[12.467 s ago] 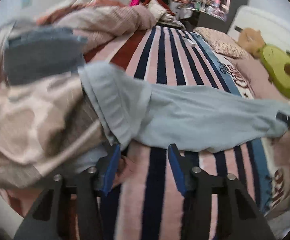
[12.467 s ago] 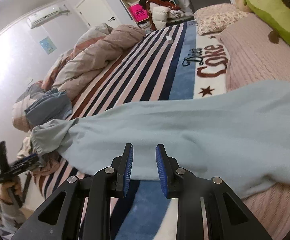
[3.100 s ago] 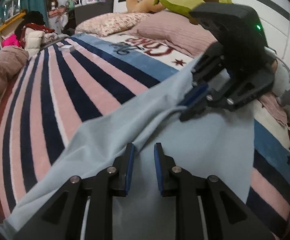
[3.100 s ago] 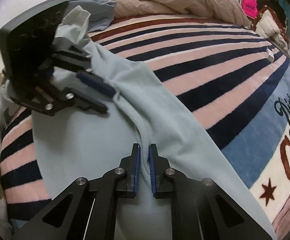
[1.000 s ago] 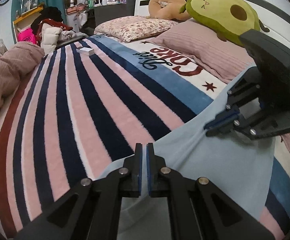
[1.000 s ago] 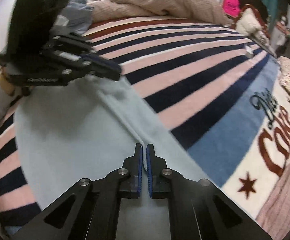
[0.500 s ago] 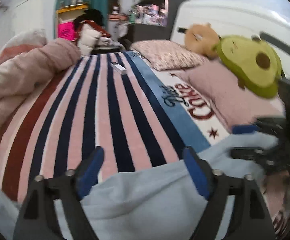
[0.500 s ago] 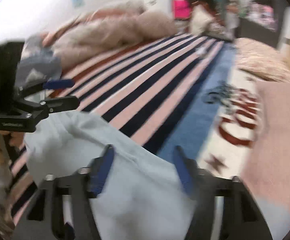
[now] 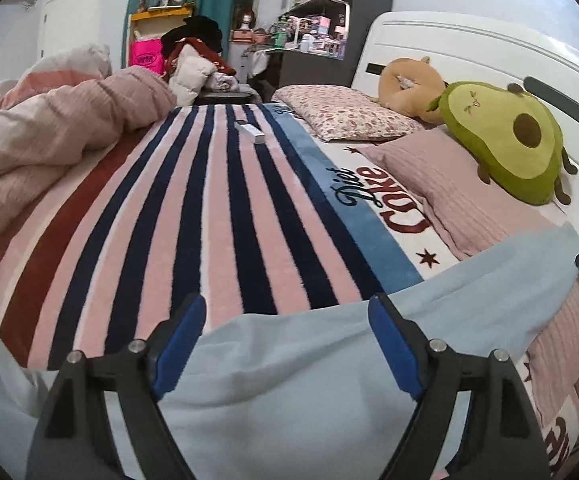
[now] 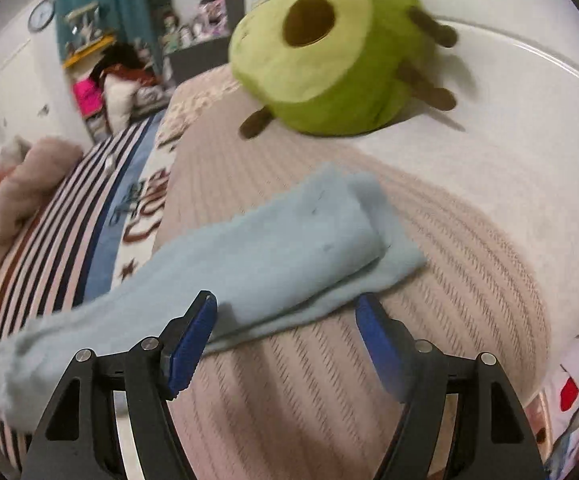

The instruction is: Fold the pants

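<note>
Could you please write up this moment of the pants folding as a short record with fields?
surface: striped blanket on a bed
garment: light blue pants, laid long across the bed, legs doubled one over the other
leg ends: on the pink ribbed pillow, near the avocado plush
left gripper: open, above the pants, pinching nothing
right gripper: opening, fingers clear of the cloth, nothing held
clutter: rumpled pink duvet; small white box on the blanket

Left gripper (image 9: pixel 285 344) jaws wide apart, empty, above light-blue pants (image 9: pixel 289 392) lying across striped blanket (image 9: pixel 209 216); avocado plush (image 9: pixel 509 140) against headboard, on pink pillow (image 9: pixel 449 188).
</note>
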Demonstrator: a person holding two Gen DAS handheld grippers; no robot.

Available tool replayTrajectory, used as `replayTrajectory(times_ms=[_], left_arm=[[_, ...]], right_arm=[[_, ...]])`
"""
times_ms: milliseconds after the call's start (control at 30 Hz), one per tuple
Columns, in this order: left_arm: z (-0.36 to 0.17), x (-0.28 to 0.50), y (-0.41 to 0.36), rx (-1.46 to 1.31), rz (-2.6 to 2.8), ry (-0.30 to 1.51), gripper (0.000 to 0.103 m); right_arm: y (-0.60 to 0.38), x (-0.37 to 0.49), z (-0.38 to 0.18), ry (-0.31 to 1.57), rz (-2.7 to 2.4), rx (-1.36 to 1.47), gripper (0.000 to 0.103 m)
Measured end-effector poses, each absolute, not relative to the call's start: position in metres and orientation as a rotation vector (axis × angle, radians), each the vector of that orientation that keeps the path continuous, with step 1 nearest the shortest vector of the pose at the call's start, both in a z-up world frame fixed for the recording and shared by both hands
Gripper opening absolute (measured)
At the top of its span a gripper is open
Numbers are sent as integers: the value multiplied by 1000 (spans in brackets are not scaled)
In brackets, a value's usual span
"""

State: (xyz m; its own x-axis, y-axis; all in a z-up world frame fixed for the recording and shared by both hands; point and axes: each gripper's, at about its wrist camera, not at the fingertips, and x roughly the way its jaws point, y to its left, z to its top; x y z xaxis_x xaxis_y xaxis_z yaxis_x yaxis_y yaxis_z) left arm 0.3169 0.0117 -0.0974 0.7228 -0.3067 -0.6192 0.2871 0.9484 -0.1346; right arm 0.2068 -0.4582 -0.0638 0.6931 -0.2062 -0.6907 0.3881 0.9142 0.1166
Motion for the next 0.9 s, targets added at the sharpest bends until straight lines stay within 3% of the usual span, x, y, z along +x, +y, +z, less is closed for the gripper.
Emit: replayTrajectory(times_ms=[133, 167, 200, 267, 333, 667, 900], left_arm=[[-102, 319, 14, -32, -315, 690, 80], [-104, 321, 16, -40, -309, 693, 80], [-105, 322, 18, -43, -302, 697, 80], [-107, 324, 22, -45, -284, 702, 80], [-108, 325, 27, -49, -265, 705, 80], [-103, 321, 54, -104, -258, 681, 80], [-98, 317, 69, -161, -284, 659, 80]], right_arm=[[-464, 222, -69, 699, -338, 265, 73], [-463, 228, -71, 687, -337, 251, 68], [-463, 231, -73, 689, -344, 239, 62], [-462, 240, -77, 689, -363, 213, 23], [-459, 245, -74, 671, -336, 225, 10], [-334, 284, -22, 581, 98, 94, 10], [-205, 307, -64, 691, 478, 31, 10]])
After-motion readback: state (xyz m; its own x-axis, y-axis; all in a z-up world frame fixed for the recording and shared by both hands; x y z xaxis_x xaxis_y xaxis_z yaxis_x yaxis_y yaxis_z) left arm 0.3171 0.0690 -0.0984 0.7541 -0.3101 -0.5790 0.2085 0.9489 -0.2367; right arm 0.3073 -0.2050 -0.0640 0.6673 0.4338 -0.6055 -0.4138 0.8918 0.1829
